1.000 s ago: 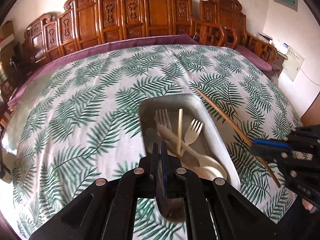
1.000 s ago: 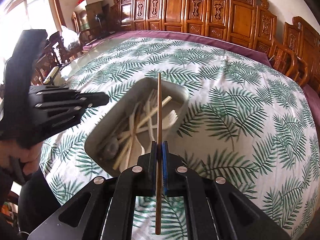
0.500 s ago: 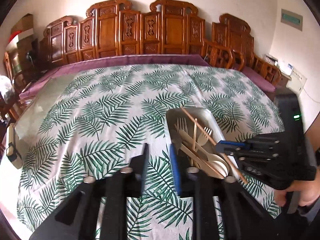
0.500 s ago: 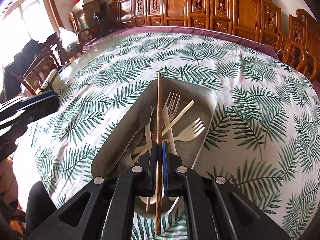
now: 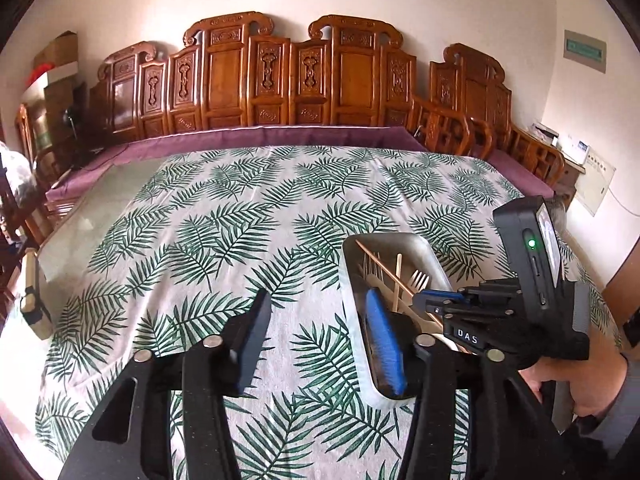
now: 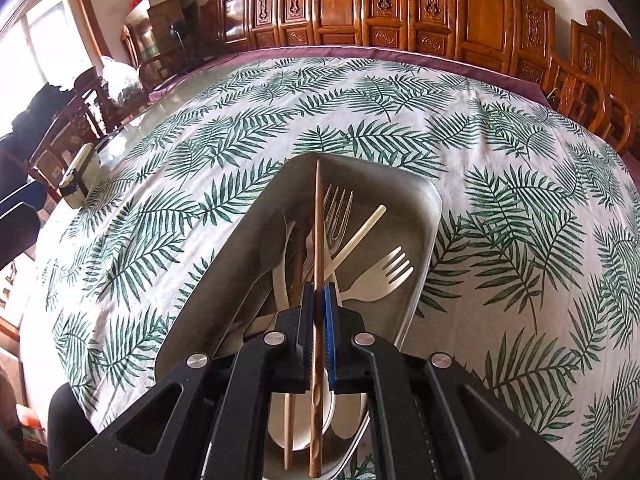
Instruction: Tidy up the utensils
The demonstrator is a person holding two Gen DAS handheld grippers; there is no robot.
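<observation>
A grey metal tray sits on the palm-leaf tablecloth and holds forks, spoons and a pale chopstick. My right gripper is shut on a brown wooden chopstick and holds it lengthwise over the tray. In the left wrist view the tray is at the right, with the right gripper and its chopstick above it. My left gripper is open and empty, its right finger over the tray's near left edge.
The tablecloth covers most of the table, with bare glass at its left side. Carved wooden chairs line the far edge. A small white object lies on the glass at the table's left.
My left gripper has opened wide and pulled back left of the tray. My right gripper has carried the brown chopstick from beside the tray to low over it.
</observation>
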